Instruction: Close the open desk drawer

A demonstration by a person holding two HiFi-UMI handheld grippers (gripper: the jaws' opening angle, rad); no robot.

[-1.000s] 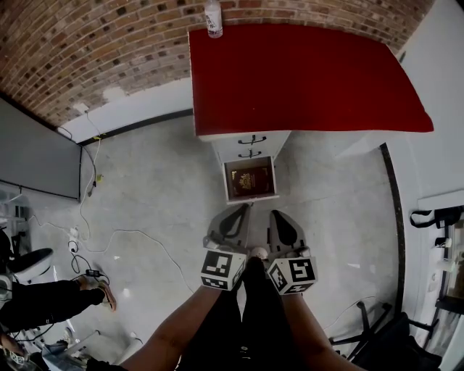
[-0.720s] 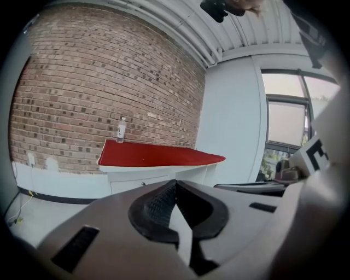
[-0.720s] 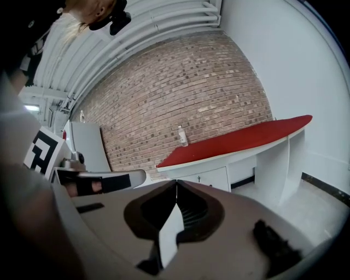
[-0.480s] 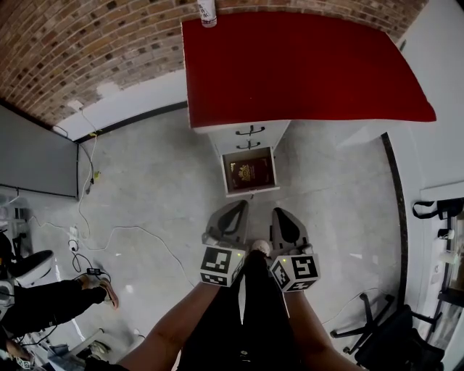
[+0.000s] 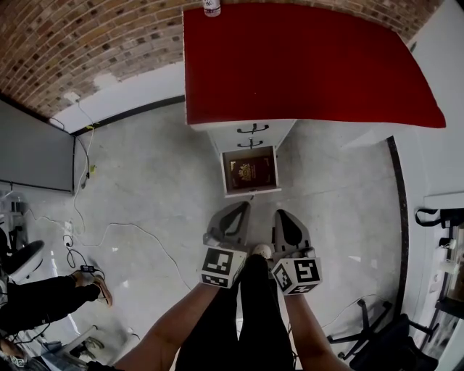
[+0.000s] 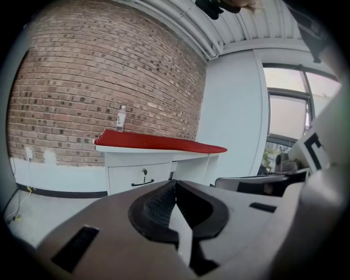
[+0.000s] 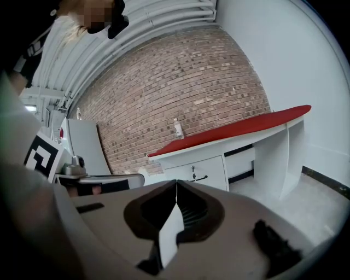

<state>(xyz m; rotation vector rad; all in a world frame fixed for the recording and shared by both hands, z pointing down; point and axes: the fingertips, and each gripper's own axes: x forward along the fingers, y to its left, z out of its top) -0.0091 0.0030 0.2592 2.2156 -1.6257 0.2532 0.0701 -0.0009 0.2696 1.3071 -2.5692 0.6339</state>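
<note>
A white desk with a red top (image 5: 304, 65) stands against the brick wall. Its drawer unit (image 5: 251, 135) shows two closed fronts with black handles. Below them the open drawer (image 5: 250, 171) juts out towards me with a dark red booklet (image 5: 249, 171) inside. Both grippers hang side by side short of the drawer, touching nothing. My left gripper (image 5: 243, 207) is shut, its jaws meeting at the tip (image 6: 175, 184). My right gripper (image 5: 280, 214) is shut too (image 7: 176, 186). Both gripper views show the desk (image 6: 158, 143) (image 7: 235, 131) some way ahead.
A clear bottle (image 5: 211, 7) stands at the desk's back left corner. Cables (image 5: 123, 232) trail over the grey floor at left, beside a grey panel (image 5: 36, 156). Another person's leg (image 5: 43, 301) is at lower left, a chair base (image 5: 377, 333) at lower right.
The desk and the open drawer have grown slightly larger and shifted up in the head view. Both grippers stay shut and side by side.
</note>
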